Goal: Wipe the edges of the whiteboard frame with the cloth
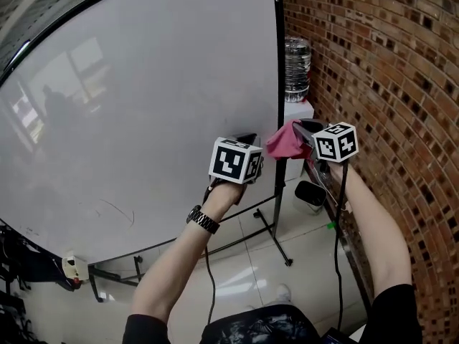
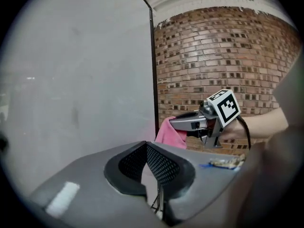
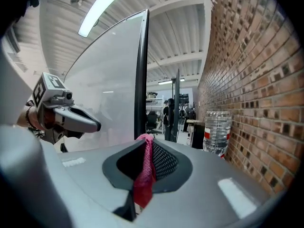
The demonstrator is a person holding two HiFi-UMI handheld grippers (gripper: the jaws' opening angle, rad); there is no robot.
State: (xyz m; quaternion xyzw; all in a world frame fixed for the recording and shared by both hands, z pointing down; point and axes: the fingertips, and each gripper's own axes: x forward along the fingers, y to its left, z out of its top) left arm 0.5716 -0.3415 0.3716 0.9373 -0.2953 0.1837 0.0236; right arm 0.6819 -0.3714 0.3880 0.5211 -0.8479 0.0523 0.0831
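The whiteboard [image 1: 143, 106] fills the left of the head view, and its black frame edge [image 1: 278, 63] runs down its right side. A pink cloth [image 1: 285, 140] is pinched in my right gripper [image 1: 297, 131], which is shut on it right at that edge; I cannot tell whether they touch. In the right gripper view the cloth [image 3: 144, 175] hangs between the jaws, in front of the frame edge [image 3: 140, 80]. My left gripper [image 1: 247, 138] hovers over the board face just left of the edge, shut and holding nothing. It sees the cloth [image 2: 168, 133] and the right gripper [image 2: 183, 122] beyond the frame [image 2: 153, 70].
A brick wall [image 1: 373, 84] stands close on the right. A water bottle [image 1: 297, 67] rests on a white ledge [image 1: 298, 110] behind the board's edge. The board's black stand legs [image 1: 276, 235] spread over the tiled floor, with a small bin [image 1: 310, 194] nearby.
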